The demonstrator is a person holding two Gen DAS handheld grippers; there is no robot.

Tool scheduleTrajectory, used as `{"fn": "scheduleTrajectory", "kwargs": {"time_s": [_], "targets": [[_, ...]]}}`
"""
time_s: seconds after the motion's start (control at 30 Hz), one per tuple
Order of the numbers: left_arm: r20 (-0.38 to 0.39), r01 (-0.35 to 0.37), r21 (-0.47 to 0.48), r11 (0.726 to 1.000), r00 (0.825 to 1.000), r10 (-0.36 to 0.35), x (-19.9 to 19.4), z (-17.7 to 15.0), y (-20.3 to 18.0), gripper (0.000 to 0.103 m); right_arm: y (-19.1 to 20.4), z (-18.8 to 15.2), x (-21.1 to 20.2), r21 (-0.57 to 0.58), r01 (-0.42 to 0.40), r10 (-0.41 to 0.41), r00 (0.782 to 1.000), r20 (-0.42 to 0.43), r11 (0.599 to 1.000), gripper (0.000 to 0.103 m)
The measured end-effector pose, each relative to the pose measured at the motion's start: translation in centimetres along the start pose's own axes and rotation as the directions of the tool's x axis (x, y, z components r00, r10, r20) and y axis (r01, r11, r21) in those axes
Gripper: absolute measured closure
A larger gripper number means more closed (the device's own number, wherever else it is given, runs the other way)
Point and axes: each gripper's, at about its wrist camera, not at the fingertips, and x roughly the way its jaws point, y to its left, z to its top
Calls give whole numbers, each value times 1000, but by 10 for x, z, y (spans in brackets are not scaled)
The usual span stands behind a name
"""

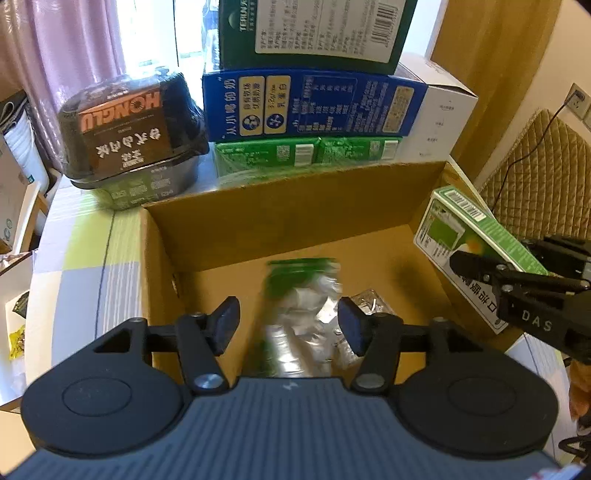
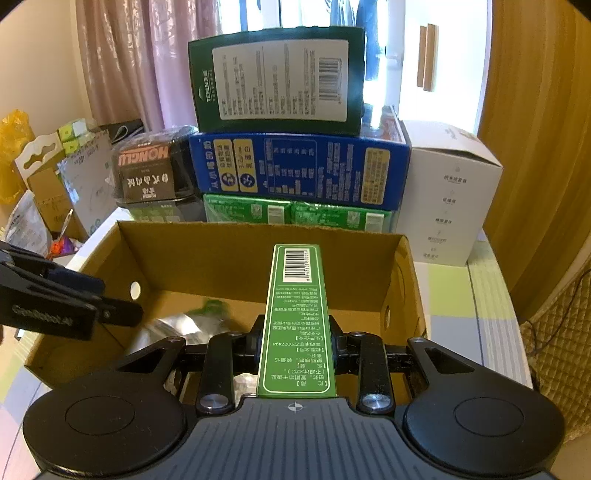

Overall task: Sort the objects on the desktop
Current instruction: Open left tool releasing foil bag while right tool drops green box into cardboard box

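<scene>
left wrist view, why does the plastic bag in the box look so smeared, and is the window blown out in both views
Left wrist view: the plastic bag under the open left tool is streaked, likely motion blur; the cardboard box stays sharp; the window is overexposed white. Right wrist view: the window is also blown out; the green carton in the right tool reads crisply.

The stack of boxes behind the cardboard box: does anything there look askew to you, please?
Yes: the dark green box on top sits tilted, overhanging the blue box beneath it.
</scene>
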Motion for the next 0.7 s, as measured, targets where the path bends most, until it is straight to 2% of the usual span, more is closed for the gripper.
{"fn": "scheduleTrajectory", "kwargs": {"time_s": [0.17,0.27,0.3,0.37,0.7], "targets": [[18,1,-9,1000,1000,-1,-8,-8,8,50,0,-3,6,6,7,-7,1000,-5,1000,75],[27,3,-22,1000,1000,-3,-14,-12,12,49,0,-2,5,11,3,-3,1000,23,1000,75],[32,5,-26,1000,999,-5,-17,-14,13,47,-1,-1,4,13,-4,4,999,43,1000,74],[48,15,-28,999,999,-14,-25,-18,13,41,-4,2,0,32,-13,11,998,56,999,56],[84,19,-11,1000,996,-18,-71,-46,-3,34,-1,-13,-49,24,-6,5,999,46,1000,50]]}}
